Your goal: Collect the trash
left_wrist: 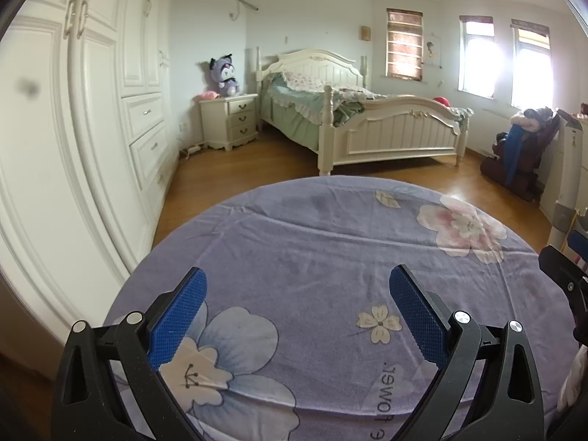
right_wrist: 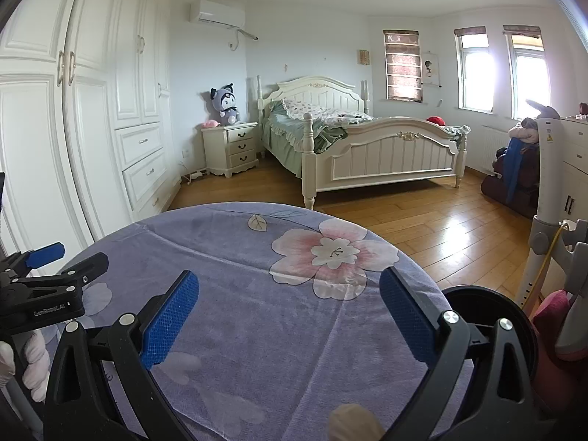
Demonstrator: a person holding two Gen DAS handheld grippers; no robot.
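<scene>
My left gripper [left_wrist: 297,275] is open and empty above a round table with a purple floral cloth [left_wrist: 312,242]. My right gripper [right_wrist: 288,279] is open and empty above the same cloth [right_wrist: 239,257]. The left gripper also shows at the left edge of the right wrist view [right_wrist: 47,257], and the right gripper at the right edge of the left wrist view [left_wrist: 566,272]. A black round bin [right_wrist: 488,305] stands just past the table's right edge, beside my right gripper. I see no trash on the cloth in either view.
A white bed [right_wrist: 367,147], a nightstand [right_wrist: 231,147] with a plush toy [right_wrist: 224,104] and a white wardrobe [right_wrist: 92,128] stand beyond the table. A pile of bags and clothes [right_wrist: 514,161] and a white appliance [right_wrist: 551,169] stand at the right. Wooden floor [right_wrist: 422,220] lies between.
</scene>
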